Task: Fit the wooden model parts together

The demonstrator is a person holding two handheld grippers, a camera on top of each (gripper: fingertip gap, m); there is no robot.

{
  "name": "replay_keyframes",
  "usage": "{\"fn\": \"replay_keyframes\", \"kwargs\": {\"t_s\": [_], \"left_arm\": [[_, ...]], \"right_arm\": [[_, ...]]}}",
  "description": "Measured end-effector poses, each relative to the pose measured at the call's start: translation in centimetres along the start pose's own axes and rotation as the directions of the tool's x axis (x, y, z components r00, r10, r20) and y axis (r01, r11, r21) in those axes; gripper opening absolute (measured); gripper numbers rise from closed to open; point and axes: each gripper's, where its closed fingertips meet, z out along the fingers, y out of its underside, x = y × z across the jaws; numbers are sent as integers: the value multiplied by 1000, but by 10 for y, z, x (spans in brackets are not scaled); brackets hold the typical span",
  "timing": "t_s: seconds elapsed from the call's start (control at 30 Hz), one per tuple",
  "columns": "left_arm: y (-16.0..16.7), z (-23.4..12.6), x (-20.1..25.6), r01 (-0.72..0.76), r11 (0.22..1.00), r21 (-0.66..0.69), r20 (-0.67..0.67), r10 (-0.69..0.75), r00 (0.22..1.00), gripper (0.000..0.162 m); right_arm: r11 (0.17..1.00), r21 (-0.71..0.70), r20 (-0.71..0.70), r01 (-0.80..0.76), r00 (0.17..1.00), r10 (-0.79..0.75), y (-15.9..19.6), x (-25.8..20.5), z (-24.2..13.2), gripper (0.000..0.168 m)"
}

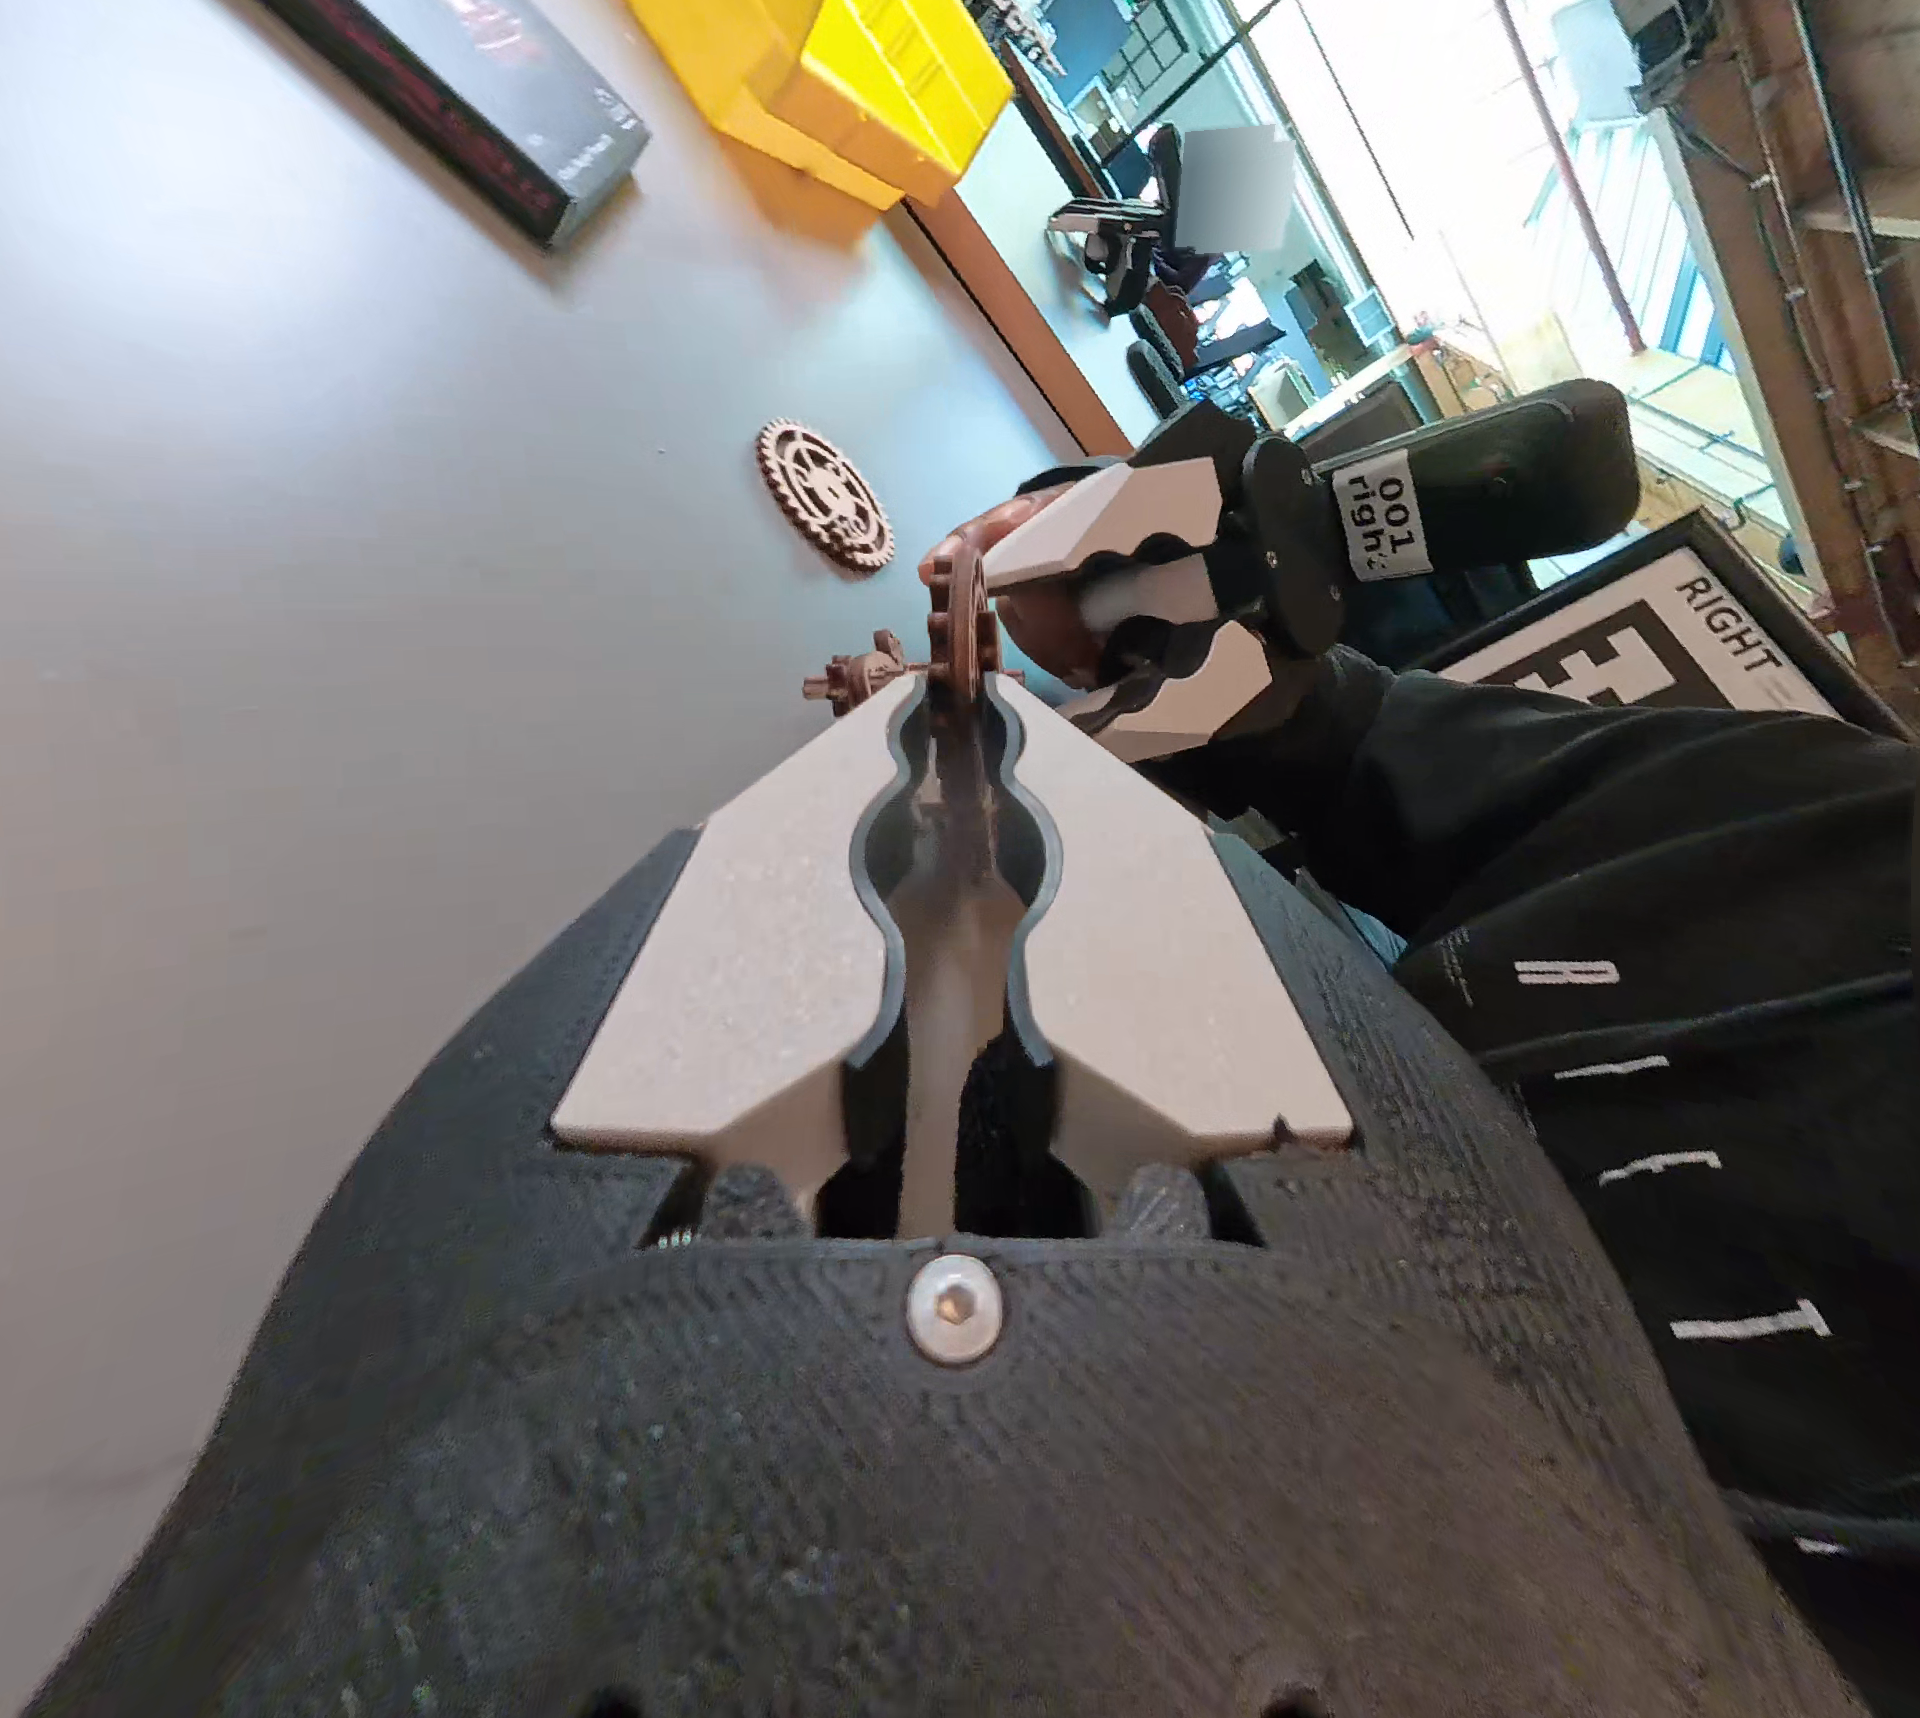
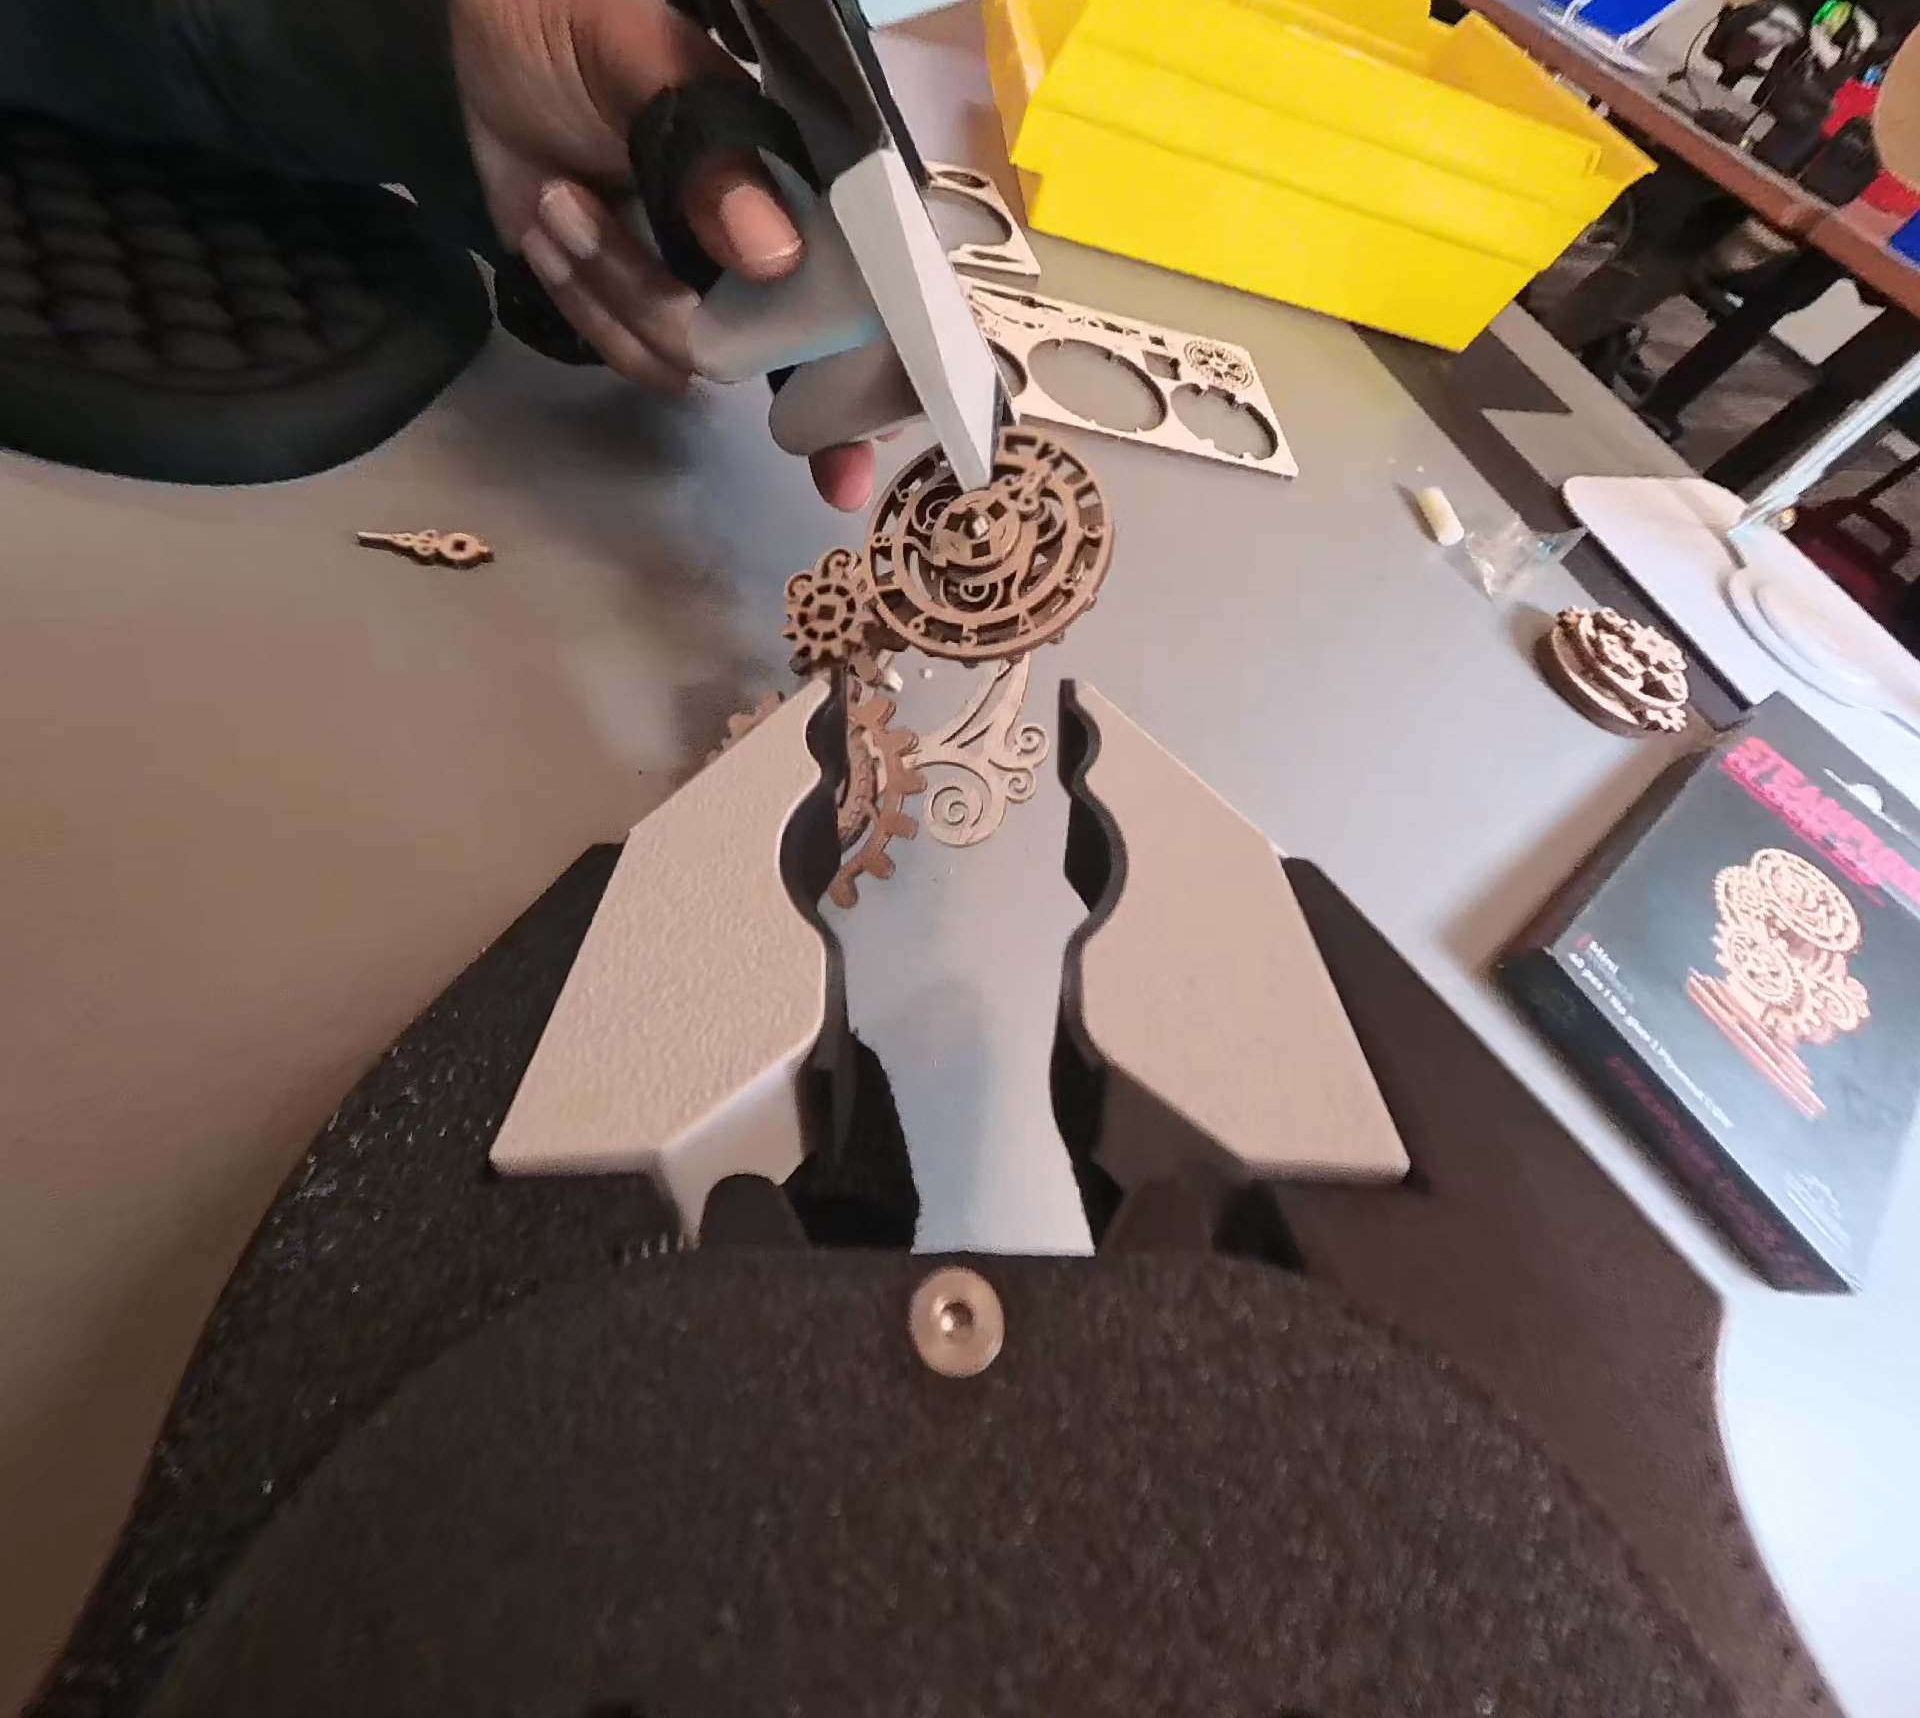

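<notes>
The wooden clock model (image 2: 987, 551), a round dial with gears and a scrolled stand, is held above the grey table (image 2: 1299, 681). My left gripper (image 2: 982, 473) is shut on the dial from above. In the left wrist view the model (image 1: 961, 619) shows edge-on between the shut fingers of my left gripper (image 1: 961, 686). My right gripper (image 2: 940, 733) is open, with the model's lower gear (image 2: 878, 795) between its fingers, close to the left finger (image 2: 727, 889). The right gripper also shows in the left wrist view (image 1: 1039, 645), open beside the model.
A loose gear (image 1: 824, 508) and a small wooden clock hand (image 2: 424, 544) lie on the table. Punched-out wooden sheets (image 2: 1132, 390), a yellow bin (image 2: 1278, 141), another gear assembly (image 2: 1610, 671), the kit box (image 2: 1745, 972) and a white plate (image 2: 1704, 556) sit around. Spacing between my two grippers at the tips: around 4 centimetres. The gear assembly (image 2: 1610, 671) is about 25 centimetres from both grippers' fingertips.
</notes>
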Motion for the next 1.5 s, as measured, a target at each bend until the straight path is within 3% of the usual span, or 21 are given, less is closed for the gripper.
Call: {"fn": "replay_keyframes", "kwargs": {"t_s": [0.23, 0.37, 0.5, 0.63, 0.77, 0.87, 0.97, 1.1, 1.23, 1.33, 1.5], "left_arm": [[-2, -3, -17, 28, 1000, 6, 71, -28, 997, 18], [-8, -12, -25, -58, 998, 5, 154, 57, 986, 42], [-18, -28, -16, -168, 986, 11, 182, 163, 970, 52], [-1, -46, 15, -294, 949, -111, 107, 306, 946, 43], [59, -64, 16, -348, 836, -424, 201, 461, 864, 43], [98, -65, 25, -321, 779, -539, 245, 509, 825, 46], [118, -64, 19, -292, 754, -589, 336, 556, 760, 44], [127, -58, 9, -268, 736, -622, 392, 589, 707, 42], [127, -52, 8, -291, 687, -666, 363, 640, 677, 25], [125, -49, 6, -307, 666, -680, 314, 643, 698, 11], [107, -48, -3, -333, 685, -648, 275, 619, 736, 11]], "right_arm": [[1000, -12, -6, -29, 1000, 29, 0, 1, 0, 38], [999, 4, -18, -33, 999, 33, -7, 5, -4, 37], [1000, 13, -19, -16, 1000, 16, -13, 5, -9, 35], [999, -10, 6, 37, 999, -37, -17, -7, -13, 33], [996, -34, 15, 84, 996, -83, -17, -19, -20, 34], [996, -46, -6, 75, 997, -76, -9, -14, -25, 34], [998, -60, -30, 5, 1000, -6, -1, -3, -27, 34], [987, -115, -3, -113, 993, 114, 9, -2, -25, 43], [966, -182, -41, -186, 983, 181, 20, 0, -18, 51], [932, -224, -45, -284, 958, 282, 27, 1, -13, 58], [894, -312, -41, -323, 944, 327, 38, 3, -5, 53]]}}
